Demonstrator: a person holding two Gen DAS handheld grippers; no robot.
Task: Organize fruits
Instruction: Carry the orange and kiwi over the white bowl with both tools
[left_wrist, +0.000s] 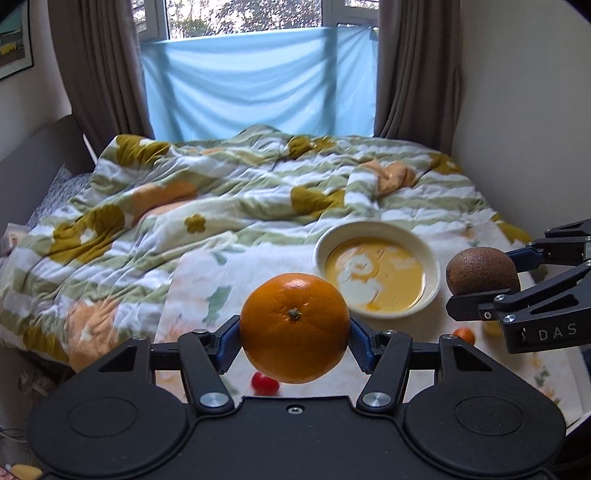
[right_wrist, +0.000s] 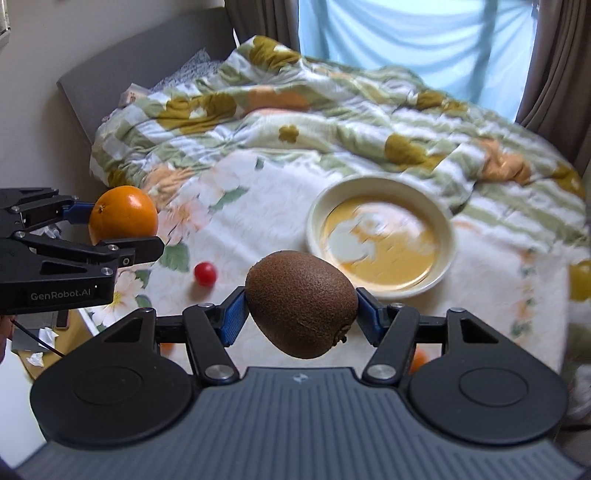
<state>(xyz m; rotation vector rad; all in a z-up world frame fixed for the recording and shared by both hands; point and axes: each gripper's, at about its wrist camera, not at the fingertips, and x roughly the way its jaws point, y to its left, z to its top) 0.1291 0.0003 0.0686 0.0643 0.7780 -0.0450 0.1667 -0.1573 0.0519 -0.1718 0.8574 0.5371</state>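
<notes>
My left gripper (left_wrist: 294, 334) is shut on an orange (left_wrist: 294, 326) and holds it above the bed; the orange also shows in the right wrist view (right_wrist: 123, 215). My right gripper (right_wrist: 301, 308) is shut on a brown kiwi (right_wrist: 302, 302), also seen in the left wrist view (left_wrist: 482, 271). A cream bowl with a yellow inside (left_wrist: 376, 267) (right_wrist: 380, 234) sits empty on the floral cloth, ahead of both grippers. A red cherry tomato (left_wrist: 264, 384) (right_wrist: 205, 274) lies on the cloth. A small orange fruit (left_wrist: 464, 335) and a yellow fruit (left_wrist: 493, 328) lie at the right.
A rumpled floral quilt (left_wrist: 207, 192) covers the bed behind the bowl. A grey headboard (right_wrist: 140, 70) is at the left, with curtains and a blue-covered window (left_wrist: 258, 81) behind. A yellow-green fruit (right_wrist: 580, 278) lies at the cloth's right edge.
</notes>
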